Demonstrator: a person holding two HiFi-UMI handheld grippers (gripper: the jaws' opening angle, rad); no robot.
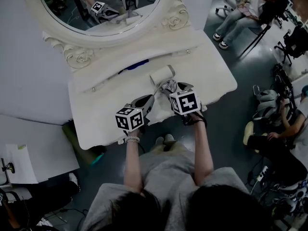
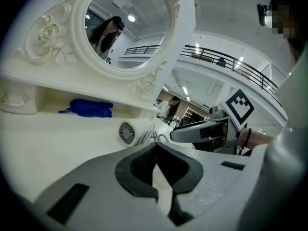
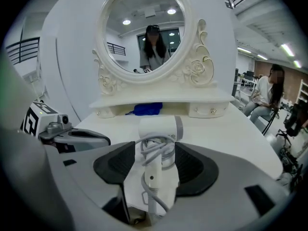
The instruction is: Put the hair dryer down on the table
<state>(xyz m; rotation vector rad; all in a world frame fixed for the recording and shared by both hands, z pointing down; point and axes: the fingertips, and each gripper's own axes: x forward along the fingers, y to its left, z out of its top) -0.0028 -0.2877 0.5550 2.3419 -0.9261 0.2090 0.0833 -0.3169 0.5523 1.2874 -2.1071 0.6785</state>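
Note:
A white hair dryer [image 1: 162,74] lies on the white dressing table [image 1: 96,114], its grey cord wound round the handle. In the right gripper view the hair dryer [image 3: 159,129] points its barrel to the right and its handle runs back between my jaws. My right gripper [image 3: 155,158] is open around that handle, with a strip of table showing on the left side; in the head view this right gripper [image 1: 169,86] is just in front of the dryer. My left gripper [image 2: 155,150] is shut on nothing, left of the hair dryer [image 2: 129,132], and shows as the left gripper [image 1: 147,100] over the table's front.
An oval mirror [image 1: 103,4] in a carved frame stands at the table's back above a low shelf with small drawers [image 3: 211,110]. A blue cloth [image 1: 136,64] lies under the shelf. A seated person [image 1: 240,13] and chairs are off to the right.

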